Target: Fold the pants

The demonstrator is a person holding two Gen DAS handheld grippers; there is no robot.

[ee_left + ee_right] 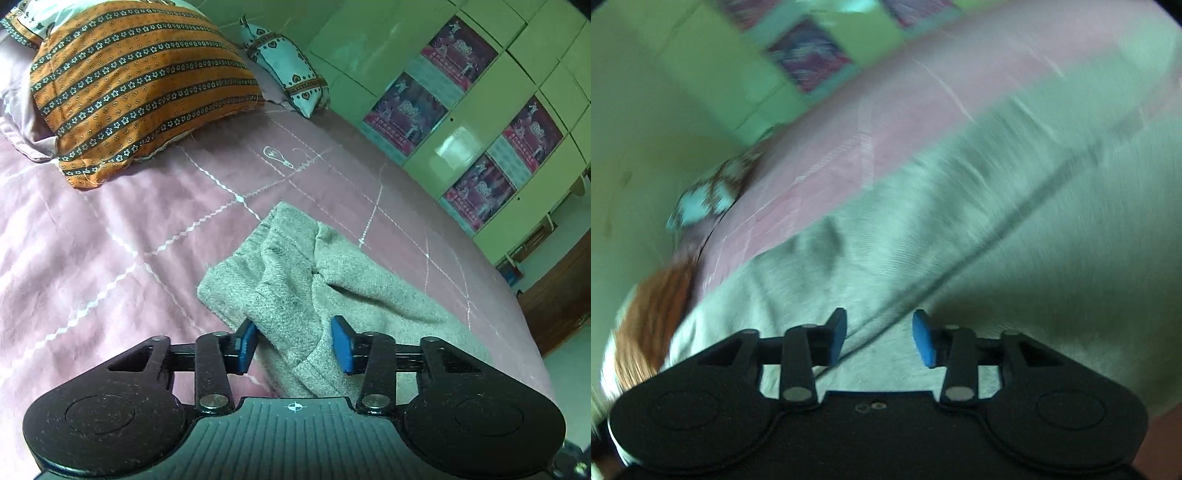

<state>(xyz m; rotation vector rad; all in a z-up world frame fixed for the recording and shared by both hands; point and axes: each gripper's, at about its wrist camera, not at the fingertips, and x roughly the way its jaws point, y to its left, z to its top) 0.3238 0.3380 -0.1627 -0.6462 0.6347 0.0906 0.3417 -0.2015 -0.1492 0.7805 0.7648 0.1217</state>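
pants (295, 280): grey knit, bunched on the pink bedspread (110, 240), seen at 6 o'clock of the left wrist view; waistband end toward 12, legs trailing off toward 4 and cut off behind the gripper body.
left gripper (295, 345): jaws narrow, a raised fold of the pants seen between the blue pads (341, 345); fabric lies against the left pad, a slim gap is seen at the right pad, so a firm pinch cannot be confirmed.
right gripper (880, 338): jaws partly apart, held low over the pants (960, 221); a dark seam or fold edge is seen running between the pads from 7 to 2 o'clock; no pad is seen pressing on cloth.
right view quality: heavily smeared by motion blur; fabric texture and edges hard to make out, contact with the cloth cannot be told.
striped pillow (129, 85): orange with dark flowered bands, at 11 o'clock in the left view; top edge cut off by the frame.
small pillow (288, 77): white with heart border, at 12 o'clock, partly hidden behind the striped one.
cabinet doors (461, 122): green, with purple posters, at 2 o'clock; print unreadable.
hidden: lower legs of the pants covered by both gripper bodies.
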